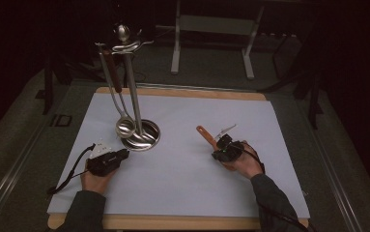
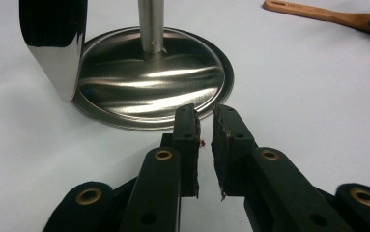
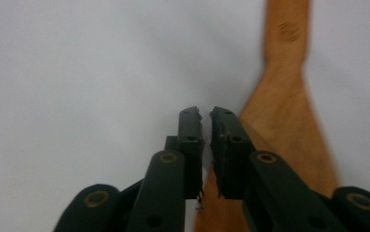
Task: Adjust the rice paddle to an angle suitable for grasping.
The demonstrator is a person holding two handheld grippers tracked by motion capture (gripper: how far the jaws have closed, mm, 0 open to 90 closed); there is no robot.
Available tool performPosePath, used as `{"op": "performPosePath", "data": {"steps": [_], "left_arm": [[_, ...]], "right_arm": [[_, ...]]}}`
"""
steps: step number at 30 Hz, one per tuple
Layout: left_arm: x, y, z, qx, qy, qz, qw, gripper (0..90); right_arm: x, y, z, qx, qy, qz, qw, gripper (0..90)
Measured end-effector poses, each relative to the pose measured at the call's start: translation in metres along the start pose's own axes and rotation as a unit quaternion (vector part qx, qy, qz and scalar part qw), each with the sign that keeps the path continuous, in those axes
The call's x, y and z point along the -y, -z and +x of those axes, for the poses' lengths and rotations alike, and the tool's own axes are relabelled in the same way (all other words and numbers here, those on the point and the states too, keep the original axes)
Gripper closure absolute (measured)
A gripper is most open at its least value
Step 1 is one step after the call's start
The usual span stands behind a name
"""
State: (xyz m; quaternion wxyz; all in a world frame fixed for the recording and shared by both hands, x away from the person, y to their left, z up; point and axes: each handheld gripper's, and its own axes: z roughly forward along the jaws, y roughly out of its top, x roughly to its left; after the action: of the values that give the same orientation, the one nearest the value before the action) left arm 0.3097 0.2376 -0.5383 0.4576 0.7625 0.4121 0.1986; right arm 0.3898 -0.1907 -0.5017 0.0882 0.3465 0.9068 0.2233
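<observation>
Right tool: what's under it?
Under the right tool lies the wooden spatula on the white sheet. The blade's near end is covered by the tool.

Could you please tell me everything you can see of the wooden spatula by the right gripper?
The wooden spatula is orange-brown, with a narrow handle that widens into a flat blade. It lies flat on the white sheet, right of the metal stand. Its handle end has a small hole and points toward the stand. The right gripper is over the blade end, jaws nearly closed with nothing between them; whether they touch the wood is unclear.
</observation>
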Motion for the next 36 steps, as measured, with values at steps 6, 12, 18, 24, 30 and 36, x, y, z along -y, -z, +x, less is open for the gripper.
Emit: {"op": "performPosePath", "data": {"steps": [6,12,18,24,30,36], "left_arm": [[0.000,0.000,0.000,0.001,0.000,0.000,1.0000,80.4],[0.000,0.000,0.000,0.002,0.002,0.000,1.0000,80.0],[0.000,0.000,0.000,0.003,0.001,0.000,1.0000,79.8],[0.000,0.000,0.000,0.004,0.002,0.000,1.0000,79.8],[0.000,0.000,0.001,0.004,0.002,0.001,1.0000,79.7],[0.000,0.000,0.001,0.005,0.003,0.001,1.0000,79.7]], "right_arm": [[-0.019,0.002,-0.013,0.039,0.005,0.015,0.9991,69.2],[-0.038,-0.004,-0.023,0.043,0.002,0.034,0.9985,63.2],[-0.053,-0.016,-0.030,0.042,0.004,0.069,0.9967,61.0],[-0.061,-0.022,-0.035,0.037,-0.001,0.086,0.9956,60.4],[-0.066,-0.028,-0.036,0.031,-0.002,0.105,0.9940,59.5],[-0.073,-0.033,-0.037,0.024,0.003,0.135,0.9906,59.4]]}}
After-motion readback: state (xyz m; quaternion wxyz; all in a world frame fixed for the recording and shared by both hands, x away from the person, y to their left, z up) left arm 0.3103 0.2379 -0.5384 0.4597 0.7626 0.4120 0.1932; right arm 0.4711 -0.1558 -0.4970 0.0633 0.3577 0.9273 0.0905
